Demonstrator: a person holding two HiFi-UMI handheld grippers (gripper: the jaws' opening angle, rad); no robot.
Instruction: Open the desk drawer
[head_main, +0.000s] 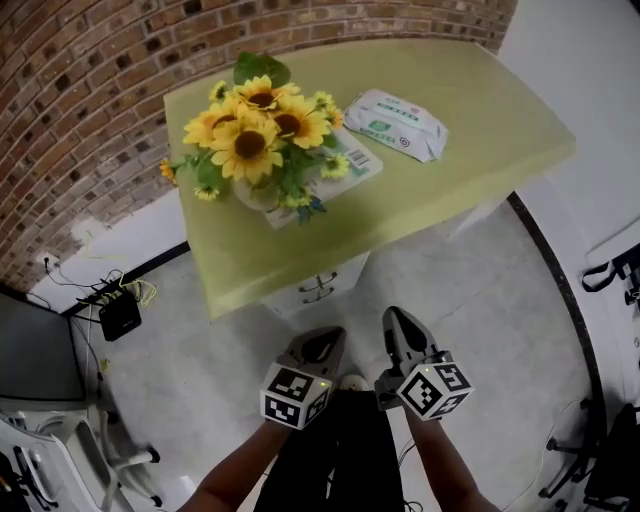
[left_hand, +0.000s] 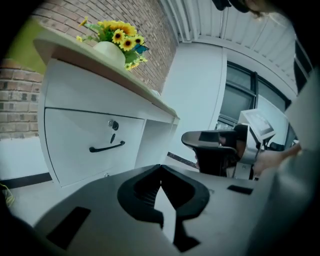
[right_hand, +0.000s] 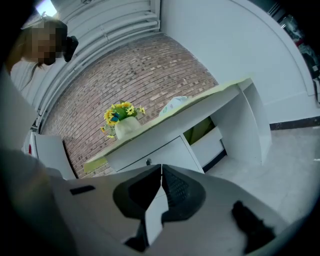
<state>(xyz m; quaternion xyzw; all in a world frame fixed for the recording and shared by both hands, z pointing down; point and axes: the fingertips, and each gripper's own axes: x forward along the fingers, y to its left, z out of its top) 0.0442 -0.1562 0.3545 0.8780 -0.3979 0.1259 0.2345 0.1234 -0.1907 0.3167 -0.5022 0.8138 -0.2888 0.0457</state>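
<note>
The left gripper (head_main: 322, 342) and right gripper (head_main: 398, 322) are both shut tight and hold nothing. The drawer (head_main: 318, 286) is at 12 o'clock from them, under the counter (head_main: 480, 120). The head view sees just a sliver of it. The left gripper view shows its whole front, with the handle (left_hand: 106, 147) and lock (left_hand: 113, 125).

Left gripper (head_main: 330, 338), right gripper (head_main: 396, 316): grey, black-white marker cubes (head_main: 296, 396).
</note>
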